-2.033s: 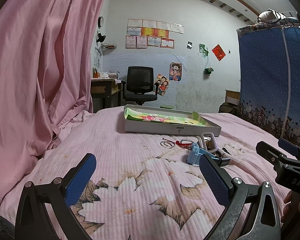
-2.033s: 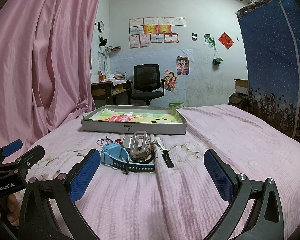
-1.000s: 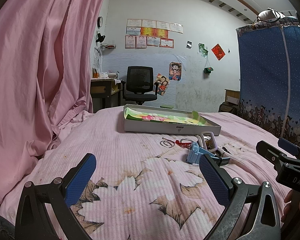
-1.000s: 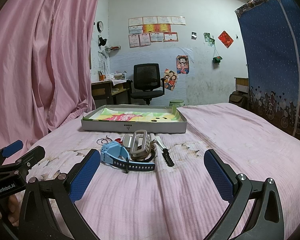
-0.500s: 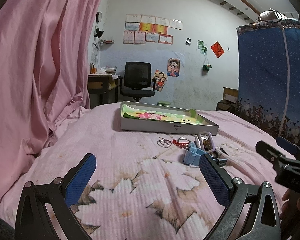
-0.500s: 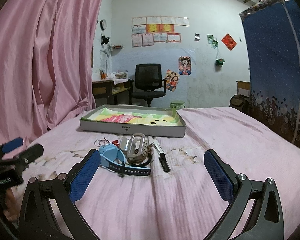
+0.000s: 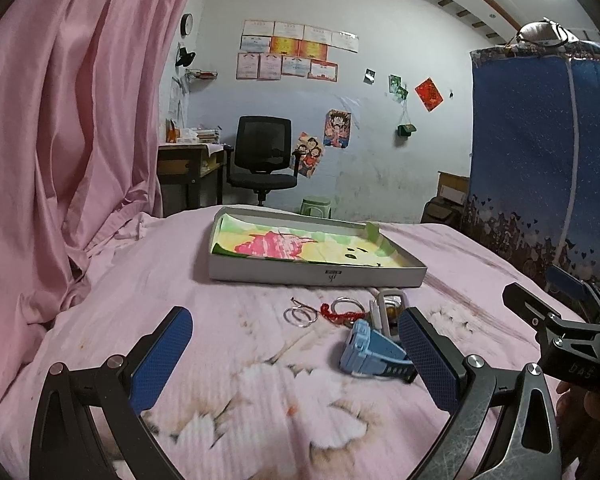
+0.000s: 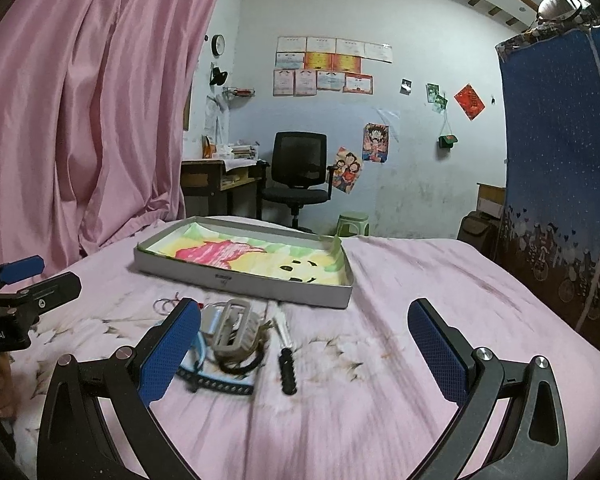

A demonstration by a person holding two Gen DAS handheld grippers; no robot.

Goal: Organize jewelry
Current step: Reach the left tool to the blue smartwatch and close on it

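A shallow grey box point(image 7: 318, 276) point(image 8: 244, 280) lined with a colourful drawing lies on the pink bedspread. In front of it sits a small heap: silver rings point(image 7: 300, 315), a red string bracelet point(image 7: 342, 314), a blue watch point(image 7: 374, 350) point(image 8: 216, 382), a grey watch case point(image 8: 234, 330) and a black-handled pen-like piece point(image 8: 286, 354). My left gripper point(image 7: 296, 354) is open, low over the bed just short of the rings. My right gripper point(image 8: 304, 350) is open too, with the heap near its left finger. Each gripper shows at the edge of the other's view.
A pink curtain point(image 7: 60, 140) hangs along the left. A blue fabric wardrobe point(image 7: 540, 152) stands at the right. Beyond the bed are a black office chair point(image 7: 264, 156), a desk point(image 7: 188, 168) and a green stool point(image 7: 316, 205). Bedspread stretches right of the heap.
Both grippers have moved forward and tipped down toward the heap, so the box and jewelry look closer. Both stayed open. Nothing was picked up.
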